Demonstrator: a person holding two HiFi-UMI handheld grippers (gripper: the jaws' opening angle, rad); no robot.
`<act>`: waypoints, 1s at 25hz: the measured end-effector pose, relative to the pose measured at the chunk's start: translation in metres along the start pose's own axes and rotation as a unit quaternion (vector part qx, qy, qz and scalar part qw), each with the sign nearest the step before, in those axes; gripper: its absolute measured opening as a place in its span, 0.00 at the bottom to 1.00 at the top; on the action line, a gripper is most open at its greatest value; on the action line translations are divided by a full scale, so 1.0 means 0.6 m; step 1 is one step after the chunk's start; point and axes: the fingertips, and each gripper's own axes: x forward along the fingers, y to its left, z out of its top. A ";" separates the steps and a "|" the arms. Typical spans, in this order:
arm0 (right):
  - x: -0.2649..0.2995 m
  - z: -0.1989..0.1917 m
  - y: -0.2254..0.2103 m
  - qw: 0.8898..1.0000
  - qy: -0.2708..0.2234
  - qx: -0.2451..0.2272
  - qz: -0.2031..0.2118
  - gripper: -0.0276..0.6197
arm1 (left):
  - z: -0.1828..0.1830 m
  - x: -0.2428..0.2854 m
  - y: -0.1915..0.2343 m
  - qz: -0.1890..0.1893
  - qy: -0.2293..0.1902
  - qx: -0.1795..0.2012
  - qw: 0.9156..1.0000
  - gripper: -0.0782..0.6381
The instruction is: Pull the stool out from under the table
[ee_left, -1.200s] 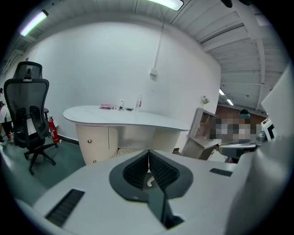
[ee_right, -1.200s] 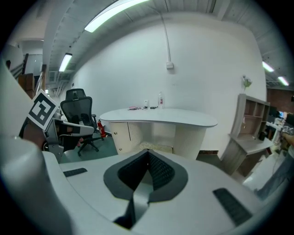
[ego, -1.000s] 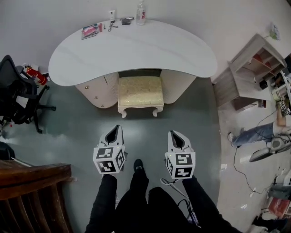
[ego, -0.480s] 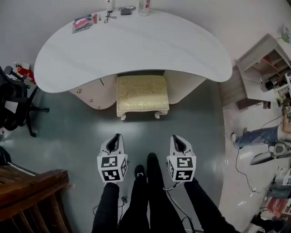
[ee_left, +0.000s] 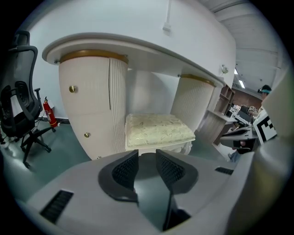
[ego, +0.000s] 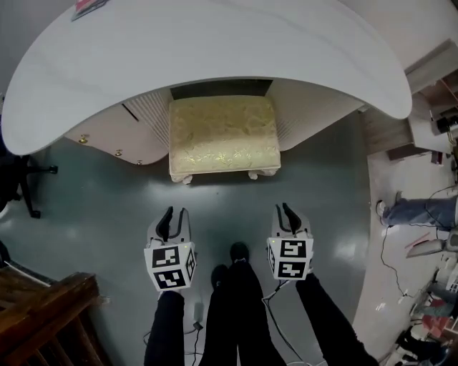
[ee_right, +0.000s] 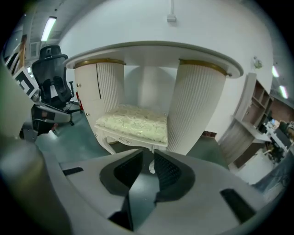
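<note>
The rectangular stool with a pale gold cushion (ego: 223,132) is covered in patterned woven cloth with a faint sheen, over a white painted frame. Above the stool, the curved white tabletop (ego: 215,50) looks smooth and satiny. Left of the stool, the cream pedestal (ee_left: 117,105) is matt and part fluted, with round brass-coloured metal knobs (ee_left: 72,88). Under the stool, the grey-green floor (ego: 107,200) is smooth and glossy

A grey-green floor (ego: 107,207) filled the middle and lower frame, carrying at the top a white curved table (ego: 215,43) with a pink item (ego: 87,6) at its upper-left edge, a cream cushioned stool (ego: 223,136) partly under it, and a black office chair (ego: 21,182) at far left.
</note>
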 end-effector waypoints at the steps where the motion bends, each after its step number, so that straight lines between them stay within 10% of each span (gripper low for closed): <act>1: 0.024 -0.012 -0.003 1.000 0.003 0.003 0.005 0.18 | -0.013 0.020 0.006 0.004 0.004 0.004 1.000 0.27; 13: 0.218 -0.094 -0.052 1.000 0.028 0.000 -0.010 0.34 | -0.129 0.186 0.054 0.063 0.054 0.056 0.995 0.54; 25: 0.339 -0.117 -0.067 0.998 0.043 -0.025 -0.037 0.43 | -0.176 0.303 0.105 0.100 0.085 0.073 0.989 0.60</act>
